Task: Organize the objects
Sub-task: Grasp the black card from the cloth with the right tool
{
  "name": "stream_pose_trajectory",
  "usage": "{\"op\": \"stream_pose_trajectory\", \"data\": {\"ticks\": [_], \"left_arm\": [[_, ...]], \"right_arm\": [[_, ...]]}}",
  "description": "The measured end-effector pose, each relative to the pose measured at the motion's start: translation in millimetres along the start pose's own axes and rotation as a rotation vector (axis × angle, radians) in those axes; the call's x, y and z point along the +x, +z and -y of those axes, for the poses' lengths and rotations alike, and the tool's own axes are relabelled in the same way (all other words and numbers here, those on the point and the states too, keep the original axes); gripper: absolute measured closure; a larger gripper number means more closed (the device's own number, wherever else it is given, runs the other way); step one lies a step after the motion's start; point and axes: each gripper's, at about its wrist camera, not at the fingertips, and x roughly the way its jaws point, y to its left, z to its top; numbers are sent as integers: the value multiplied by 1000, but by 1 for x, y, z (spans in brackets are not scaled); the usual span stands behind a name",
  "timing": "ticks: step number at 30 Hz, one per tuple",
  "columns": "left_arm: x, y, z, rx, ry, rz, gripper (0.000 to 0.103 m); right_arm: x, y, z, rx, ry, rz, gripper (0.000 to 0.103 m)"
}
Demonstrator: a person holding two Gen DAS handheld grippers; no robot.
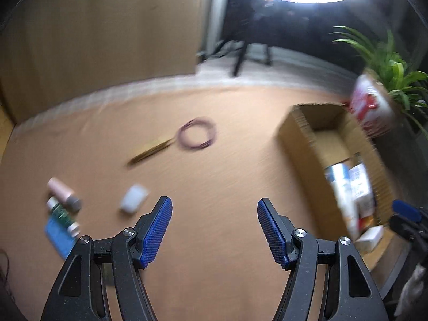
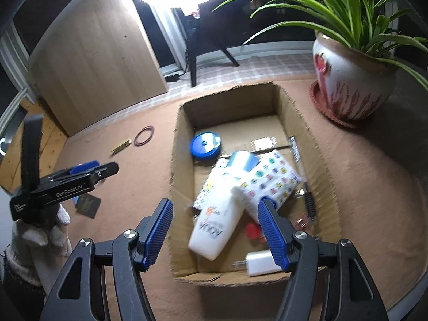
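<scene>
Both of your grippers released, empty.
Your right gripper (image 2: 215, 231) hung over the brown cardboard box (image 2: 325, 187); your left gripper (image 1: 214, 231) gaped over the tan tabletop (image 1: 227, 176).

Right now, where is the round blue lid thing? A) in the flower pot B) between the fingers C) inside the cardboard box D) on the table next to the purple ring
C: in the right wrist view the blue round lid lies on the floor of the cardboard box, near its far end, away from the purple ring.
</scene>
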Motion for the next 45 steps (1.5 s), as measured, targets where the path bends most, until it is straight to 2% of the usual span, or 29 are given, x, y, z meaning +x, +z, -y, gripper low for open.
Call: {"op": "stream_pose_trajectory", "data": {"ticks": [6, 9, 16, 23, 35, 39, 43, 45], "left_arm": [[6, -16, -66, -93, 27, -79, 33], [8, -17, -91, -119, 15, -109, 34], [19, -19, -113, -129, 16, -156, 36], [29, -31, -110, -99, -47, -201, 40], [11, -75, -83, 4, -91, -191, 41], [-7, -89, -92, -60, -96, -153, 41], [-34, -111, -116, -149, -105, -107, 41], [-45, -122, -123, -156, -91, -99, 41]], "right_arm": [[3, -11, -16, -4, 31, -20, 41], [5, -13, -26, -10, 46, -28, 41], [5, -16, -39, -20, 69, -34, 41], [10, -19, -46, -16, 87, -55, 41], [25, -26, -83, -111, 144, -116, 41], [36, -25, -106, -180, 185, -150, 41], [55, -23, -143, -284, 265, -204, 41], [67, -22, -163, -334, 292, -237, 41]]}}
